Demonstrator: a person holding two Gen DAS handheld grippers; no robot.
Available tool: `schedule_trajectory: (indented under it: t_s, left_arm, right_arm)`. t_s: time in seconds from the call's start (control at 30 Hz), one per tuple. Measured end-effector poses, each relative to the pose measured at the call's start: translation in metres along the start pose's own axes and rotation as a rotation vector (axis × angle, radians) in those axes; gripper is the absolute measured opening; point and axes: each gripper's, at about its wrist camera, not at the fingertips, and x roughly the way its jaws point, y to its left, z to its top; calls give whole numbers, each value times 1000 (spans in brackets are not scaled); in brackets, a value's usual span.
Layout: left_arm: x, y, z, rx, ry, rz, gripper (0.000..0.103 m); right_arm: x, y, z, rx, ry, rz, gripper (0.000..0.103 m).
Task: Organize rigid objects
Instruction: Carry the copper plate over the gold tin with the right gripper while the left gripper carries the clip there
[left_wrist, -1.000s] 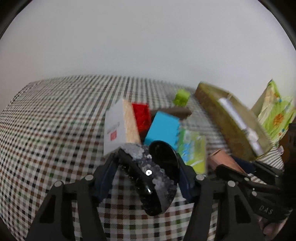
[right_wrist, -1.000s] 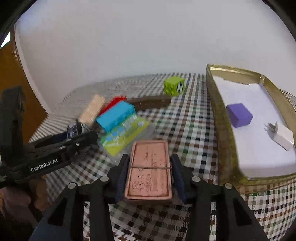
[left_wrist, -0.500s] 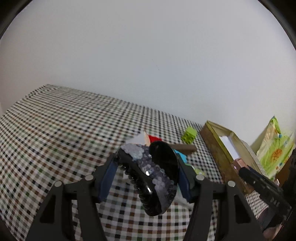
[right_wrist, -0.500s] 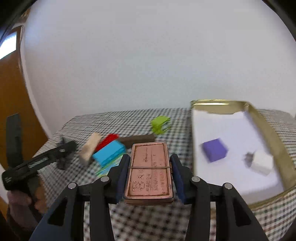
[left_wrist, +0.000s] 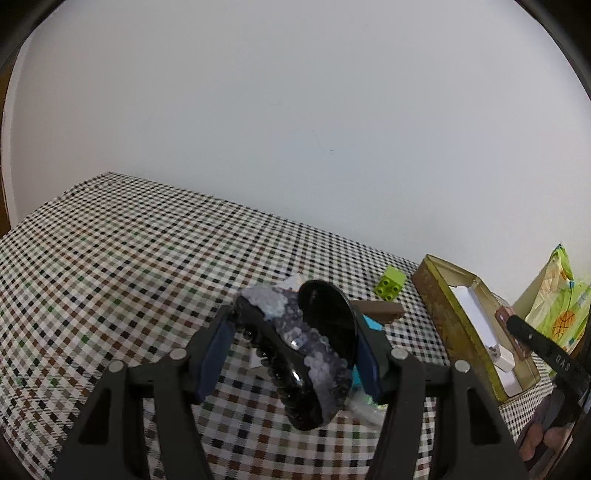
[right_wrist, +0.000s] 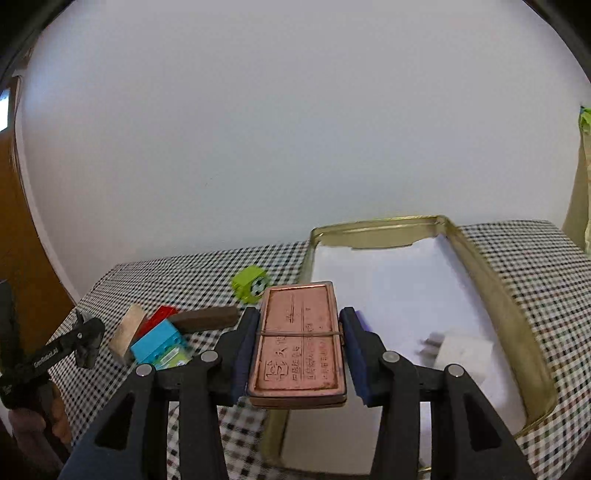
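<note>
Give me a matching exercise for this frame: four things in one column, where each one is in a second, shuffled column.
Things:
1. copper tin
2. hair clip
3. charger
4. green brick

Places:
A. on the tablecloth, beside the gold tray
B. lying inside the gold tray
C. clamped in the left gripper
D. clamped in the right gripper, over the tray's near edge

Pairs: 1-D, 2-C, 3-B, 4-A
</note>
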Motion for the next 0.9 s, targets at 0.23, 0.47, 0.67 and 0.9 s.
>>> schedule_trajectory:
  t_s: [0.23,0.47,0.67,0.9]
  left_arm:
    - [1,-31,-2,29,-2,-35,60]
    - [12,-92,-3,112,10,-107,60]
    - [27,-156,-10,181,44,-200,60]
    - [46,-224,-29,265,101,-272,60]
  right_arm:
    - [-8,-32,12,41,-48,-19,47]
    - [-20,-78,24,72,-83,-82,47]
    - [-22,-115,32,117,-93,-110,47]
    - [-10,-134,38,72,-66,-152,47]
